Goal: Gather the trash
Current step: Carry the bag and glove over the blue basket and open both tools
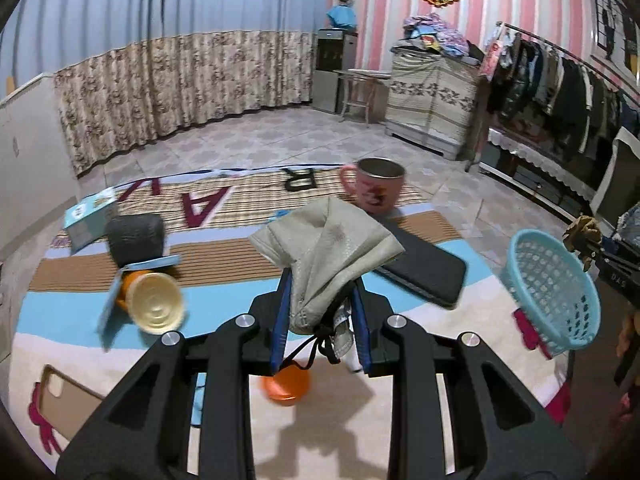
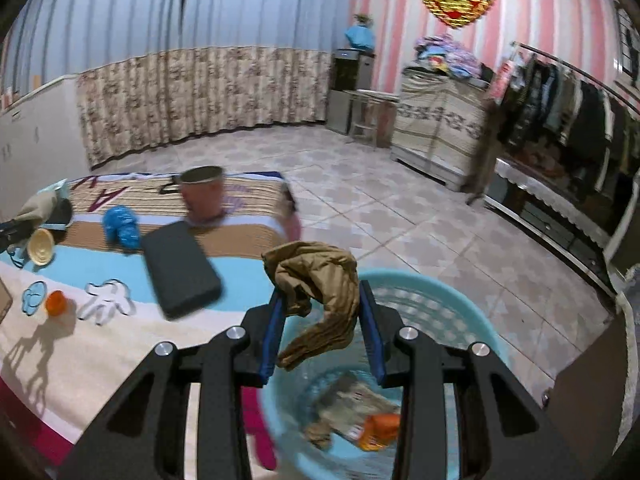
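- Over the striped blanket (image 1: 248,248), your left gripper (image 1: 320,316) has its blue pads closed to a narrow gap on a crumpled grey cloth pouch (image 1: 326,248); the pouch bunches up above the fingertips and its dark drawstring (image 1: 316,350) dangles below them.
- Above the light blue basket (image 2: 476,320), your right gripper (image 2: 324,320) stands partly closed on a crumpled brown cloth (image 2: 320,280). The cloth presses against the left pad and drapes across the gap; you cannot tell whether the right pad touches it.
- In the basket below that gripper lie crumpled wrappers (image 2: 352,404) and an orange packet (image 2: 382,430).
- From the left wrist view, the same basket (image 1: 554,292) shows at the right, tilted toward the camera, beside the blanket's edge.
- On the blanket, a pink mug (image 1: 374,188) stands upright at the far side, and a black flat case (image 1: 424,270) lies just in front of it.
- A yellow-bottomed cup (image 1: 156,308) lies on its side to the left, near a dark grey block (image 1: 136,236) and a small light blue box (image 1: 90,218).
- A small orange cap (image 1: 286,390) sits on the blanket under the left gripper.
- From the right wrist view, a blue crumpled piece (image 2: 122,226) lies left of the case.
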### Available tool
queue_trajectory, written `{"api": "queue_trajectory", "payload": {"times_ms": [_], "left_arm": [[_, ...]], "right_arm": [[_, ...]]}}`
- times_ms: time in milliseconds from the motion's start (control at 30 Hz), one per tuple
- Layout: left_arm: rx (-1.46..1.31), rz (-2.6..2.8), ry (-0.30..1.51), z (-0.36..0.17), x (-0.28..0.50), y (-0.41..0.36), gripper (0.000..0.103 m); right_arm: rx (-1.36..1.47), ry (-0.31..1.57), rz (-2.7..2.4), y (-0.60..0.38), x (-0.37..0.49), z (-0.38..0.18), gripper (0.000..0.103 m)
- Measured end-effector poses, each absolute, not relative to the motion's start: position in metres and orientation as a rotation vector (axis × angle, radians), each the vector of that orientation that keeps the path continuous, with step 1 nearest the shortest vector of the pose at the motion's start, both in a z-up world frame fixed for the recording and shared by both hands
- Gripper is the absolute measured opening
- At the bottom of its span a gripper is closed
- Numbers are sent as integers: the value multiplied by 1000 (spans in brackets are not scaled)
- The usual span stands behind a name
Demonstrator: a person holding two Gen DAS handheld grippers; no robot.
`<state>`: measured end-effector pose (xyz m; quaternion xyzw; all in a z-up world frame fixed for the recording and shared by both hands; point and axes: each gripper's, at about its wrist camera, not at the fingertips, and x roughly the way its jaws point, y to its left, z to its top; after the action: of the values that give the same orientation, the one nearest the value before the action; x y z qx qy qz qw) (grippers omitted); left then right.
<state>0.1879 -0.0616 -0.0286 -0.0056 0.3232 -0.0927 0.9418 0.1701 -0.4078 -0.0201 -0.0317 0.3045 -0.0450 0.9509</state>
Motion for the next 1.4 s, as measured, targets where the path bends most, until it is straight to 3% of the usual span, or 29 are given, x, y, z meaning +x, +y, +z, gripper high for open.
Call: {"api": "queue_trajectory", "payload": {"times_ms": [733,933,1167,1333,1400], "left_arm": [[113,-511,676,-66,191,-283,28],[122,-548,663,-67,195,-314,39],[131,-600,654,-60,201,-341,39],[130,-622,649,-55,196,-343,66],[135,-620,645,-53,194,-339,71]], "right_arm": [[58,596,-267,-517,128,-33,36],[84,605,-258,-521,137,-44,36],[118,606,-263,-527,144,-49,36],[121,613,-271,-528,142,-53,36],[127,615,-274,-530,141,-54,36]]}}
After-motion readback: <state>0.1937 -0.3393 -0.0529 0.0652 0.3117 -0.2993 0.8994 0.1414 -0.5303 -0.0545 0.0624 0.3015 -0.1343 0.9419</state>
